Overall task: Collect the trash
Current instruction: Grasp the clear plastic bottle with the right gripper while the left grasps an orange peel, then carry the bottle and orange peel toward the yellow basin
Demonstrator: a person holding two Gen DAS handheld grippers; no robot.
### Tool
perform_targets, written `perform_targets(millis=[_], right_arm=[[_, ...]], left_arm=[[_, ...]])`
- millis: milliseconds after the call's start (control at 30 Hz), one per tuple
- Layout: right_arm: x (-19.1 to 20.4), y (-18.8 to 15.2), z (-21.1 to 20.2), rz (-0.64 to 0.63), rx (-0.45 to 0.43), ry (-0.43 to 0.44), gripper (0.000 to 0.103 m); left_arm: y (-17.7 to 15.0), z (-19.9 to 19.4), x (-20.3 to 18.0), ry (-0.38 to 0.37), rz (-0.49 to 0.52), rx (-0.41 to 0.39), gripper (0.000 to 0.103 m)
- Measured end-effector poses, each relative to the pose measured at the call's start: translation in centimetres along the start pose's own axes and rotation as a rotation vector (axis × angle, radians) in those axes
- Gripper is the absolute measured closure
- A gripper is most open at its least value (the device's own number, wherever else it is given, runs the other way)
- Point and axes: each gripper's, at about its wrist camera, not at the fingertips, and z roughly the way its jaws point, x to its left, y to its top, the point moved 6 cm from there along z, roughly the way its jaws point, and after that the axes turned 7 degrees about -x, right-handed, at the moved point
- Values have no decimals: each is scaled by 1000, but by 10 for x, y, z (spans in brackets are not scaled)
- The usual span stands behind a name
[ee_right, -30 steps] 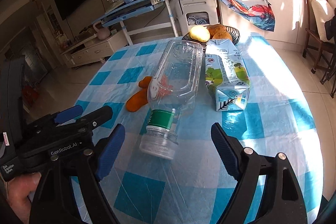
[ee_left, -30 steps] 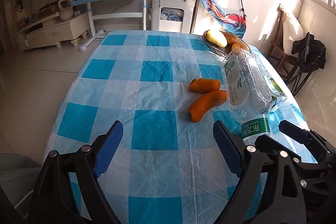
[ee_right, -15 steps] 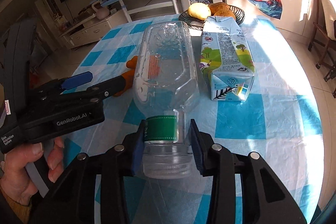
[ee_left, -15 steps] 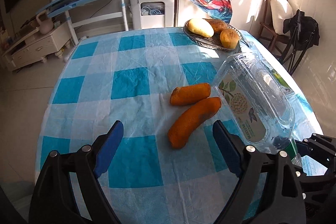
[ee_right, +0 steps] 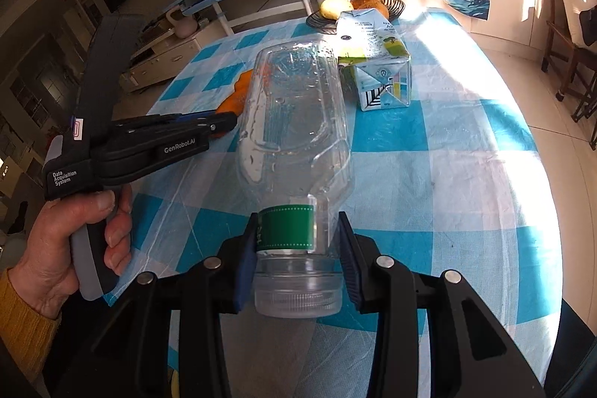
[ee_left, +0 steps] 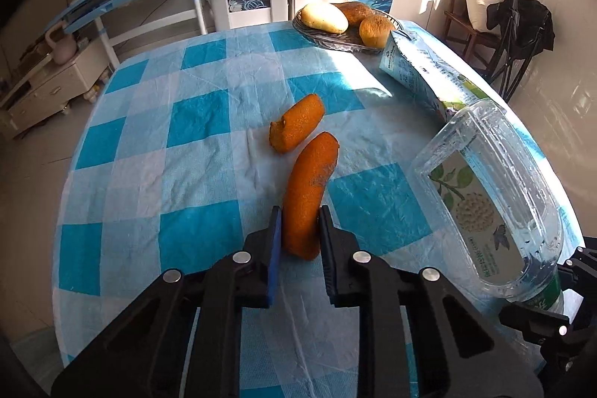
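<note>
Two tongs work at the near edge of the checked surface (ee_left: 194,122). Left tongs (ee_left: 298,230) are closing, pads against the longer orange peel (ee_left: 309,189); right tongs (ee_right: 298,248) stand clamped on the clear bottle (ee_right: 294,122) at its neck. Farther off lie a shorter peel (ee_left: 296,127), then a milk carton (ee_right: 377,62), then a fruit basket (ee_left: 335,41).

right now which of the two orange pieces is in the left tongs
The longer piece, nearer the camera: the closing left tongs have its near end between them. The shorter piece lies free beyond it.
</note>
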Motion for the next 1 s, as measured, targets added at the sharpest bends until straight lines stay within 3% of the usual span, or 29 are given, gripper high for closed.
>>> perform_targets(millis=[167,233,300,467,533,633,667,1000], right_arm=[[4,-10,-8,-16,-12,-8,63],[4,-9,-8,-22,-17,-19,63],[5,-9,-7,-21,-25,-28,63],[5,-11,-5,-32,-39,-54,61],[5,-11,-4,-45,-44,-66,61],[6,-12,-3,-60,-52,-68,62],[6,-11,-3,-57,-54,-64,62],[6,-13,-25,83,-109,68,62]], left_arm=[[-33,-32,8,0,-88,-6,83],[-38,-37,7,0,-83,-10,73],[-38,-37,6,9,-72,-11,54],[-32,-33,4,31,-52,-18,48],[-32,-29,4,29,-47,-13,48],[-31,-31,5,21,-55,-20,80],[-33,-33,6,8,-69,-19,84],[-61,-85,9,-7,-142,-70,86]])
